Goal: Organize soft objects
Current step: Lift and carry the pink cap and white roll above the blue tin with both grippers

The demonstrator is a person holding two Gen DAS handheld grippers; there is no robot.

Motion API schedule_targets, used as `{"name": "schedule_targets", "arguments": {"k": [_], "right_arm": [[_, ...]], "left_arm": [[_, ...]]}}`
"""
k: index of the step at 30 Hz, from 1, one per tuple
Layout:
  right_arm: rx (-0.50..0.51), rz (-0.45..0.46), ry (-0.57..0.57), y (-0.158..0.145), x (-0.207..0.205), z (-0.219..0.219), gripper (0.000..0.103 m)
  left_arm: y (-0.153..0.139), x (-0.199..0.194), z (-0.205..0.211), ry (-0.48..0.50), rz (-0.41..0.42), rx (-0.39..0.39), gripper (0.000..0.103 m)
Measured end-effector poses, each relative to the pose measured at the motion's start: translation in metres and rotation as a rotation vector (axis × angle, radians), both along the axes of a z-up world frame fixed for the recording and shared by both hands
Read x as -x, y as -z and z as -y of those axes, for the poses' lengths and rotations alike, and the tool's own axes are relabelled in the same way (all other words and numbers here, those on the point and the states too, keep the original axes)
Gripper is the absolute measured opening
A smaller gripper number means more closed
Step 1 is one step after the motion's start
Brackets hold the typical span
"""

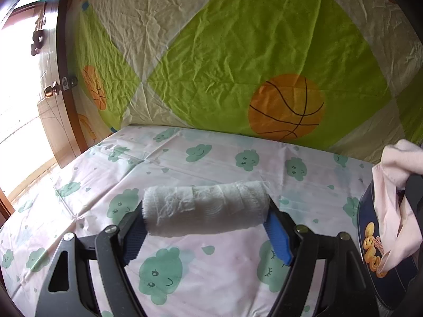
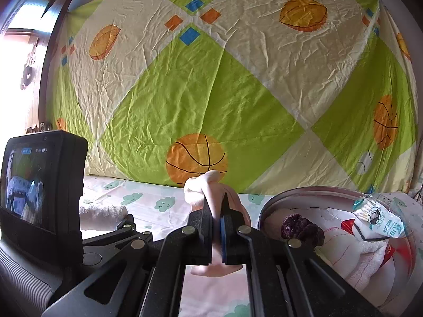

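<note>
My left gripper (image 1: pixel 206 216) is shut on a white gauze roll (image 1: pixel 206 208), held by its two ends just above the cloud-print sheet (image 1: pixel 211 264). The roll also shows in the right wrist view (image 2: pixel 103 215). My right gripper (image 2: pixel 216 211) is shut on a pale pink cloth (image 2: pixel 211 192), which hangs through the jaws; the same cloth shows in the left wrist view (image 1: pixel 399 185). A round metal tin (image 2: pixel 304 192) to the right holds soft items: a white towel (image 2: pixel 367 264), a dark purple piece (image 2: pixel 301 227) and a cotton swab packet (image 2: pixel 380 219).
A green and cream basketball-print sheet (image 2: pixel 211 92) hangs as a backdrop behind the surface. A wooden window frame (image 1: pixel 66 92) stands at the left. The left gripper's body with its screen (image 2: pixel 39 185) sits close at the right gripper's left. The dark blue tin wall (image 1: pixel 370 237) is at the left gripper's right.
</note>
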State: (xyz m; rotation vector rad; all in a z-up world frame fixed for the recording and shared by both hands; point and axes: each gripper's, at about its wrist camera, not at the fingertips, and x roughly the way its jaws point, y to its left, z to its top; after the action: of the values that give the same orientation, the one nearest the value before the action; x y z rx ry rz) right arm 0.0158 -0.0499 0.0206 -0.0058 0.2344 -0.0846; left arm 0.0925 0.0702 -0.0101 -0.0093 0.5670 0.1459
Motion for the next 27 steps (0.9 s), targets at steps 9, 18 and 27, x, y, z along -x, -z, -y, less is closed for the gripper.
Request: {"name": "schedule_targets", "arguments": {"k": [9, 18, 27], "right_arm": [[0.001, 0.0, -0.005, -0.001, 0.008, 0.002, 0.005], [0.01, 0.004, -0.008, 0.0, 0.026, 0.006, 0.005], [0.022, 0.01, -0.014, -0.001, 0.043, 0.011, 0.005]], "left_arm": [[-0.002, 0.009, -0.003, -0.012, 0.01, 0.022, 0.079], [-0.003, 0.024, -0.005, -0.006, 0.022, 0.04, 0.079], [-0.003, 0.041, -0.002, 0.01, 0.033, 0.061, 0.079]]}}
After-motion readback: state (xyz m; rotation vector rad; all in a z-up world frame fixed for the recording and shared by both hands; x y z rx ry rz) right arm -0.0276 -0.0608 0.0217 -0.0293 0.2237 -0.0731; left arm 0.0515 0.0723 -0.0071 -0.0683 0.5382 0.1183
